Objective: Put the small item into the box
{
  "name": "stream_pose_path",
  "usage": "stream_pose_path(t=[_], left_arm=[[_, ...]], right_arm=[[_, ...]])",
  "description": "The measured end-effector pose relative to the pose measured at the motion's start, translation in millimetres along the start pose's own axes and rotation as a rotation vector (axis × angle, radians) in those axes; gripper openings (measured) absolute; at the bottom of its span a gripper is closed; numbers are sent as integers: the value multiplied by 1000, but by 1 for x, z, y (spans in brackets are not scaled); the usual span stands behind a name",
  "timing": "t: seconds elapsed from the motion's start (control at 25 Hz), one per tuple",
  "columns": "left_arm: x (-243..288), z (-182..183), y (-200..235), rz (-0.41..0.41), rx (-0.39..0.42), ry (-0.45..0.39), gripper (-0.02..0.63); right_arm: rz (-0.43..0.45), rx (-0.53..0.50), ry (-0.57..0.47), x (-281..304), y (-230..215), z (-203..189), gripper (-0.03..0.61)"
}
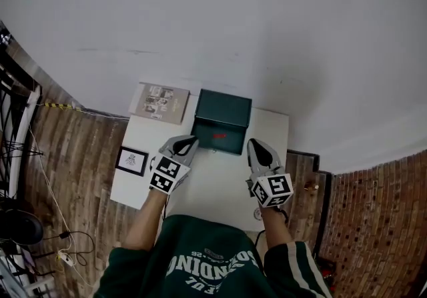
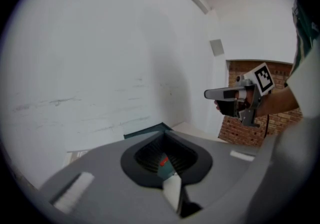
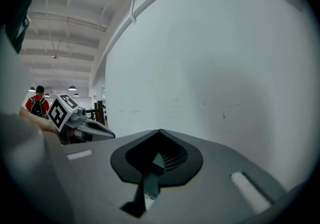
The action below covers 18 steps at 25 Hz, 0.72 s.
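Hovering at the near edge of the dark green box [image 1: 223, 111], the left hand-held gripper [image 1: 185, 145] had its jaws drawn together with only a thin slit between them, and nothing was held in them. The right hand-held gripper [image 1: 257, 149] sat just beside the box's other near corner, its jaws likewise closed on nothing. Both were poised low over the white desk [image 1: 207, 183].

A small red item [image 1: 219, 135] showed against the green at the front of the box, with the lid standing open behind it. It looked to be inside already, though the head view could not settle whether it lay on the floor of the box or on its front lip. The left gripper view caught the same red patch through the opening between its jaws.

If the item needed seating, the careful course would be to part the left jaws first, then approach from above rather than from the side, so the light box was not shoved toward the booklet [image 1: 159, 102]. The right tool could brace the box's near wall. A framed card [image 1: 132, 160] lay well clear on the left.
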<state>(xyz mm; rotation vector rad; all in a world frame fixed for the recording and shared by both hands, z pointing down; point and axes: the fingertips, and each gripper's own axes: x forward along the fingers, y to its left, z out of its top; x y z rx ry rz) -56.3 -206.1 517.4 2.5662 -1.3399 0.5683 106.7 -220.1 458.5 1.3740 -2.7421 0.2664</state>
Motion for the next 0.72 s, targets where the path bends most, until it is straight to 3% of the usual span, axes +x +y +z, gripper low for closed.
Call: stream_pose_path(t=[0.72], left_arm=[[4, -1, 0, -28, -11, -2, 54]], right_arm=[[11, 29, 30, 3, 5, -9, 2]])
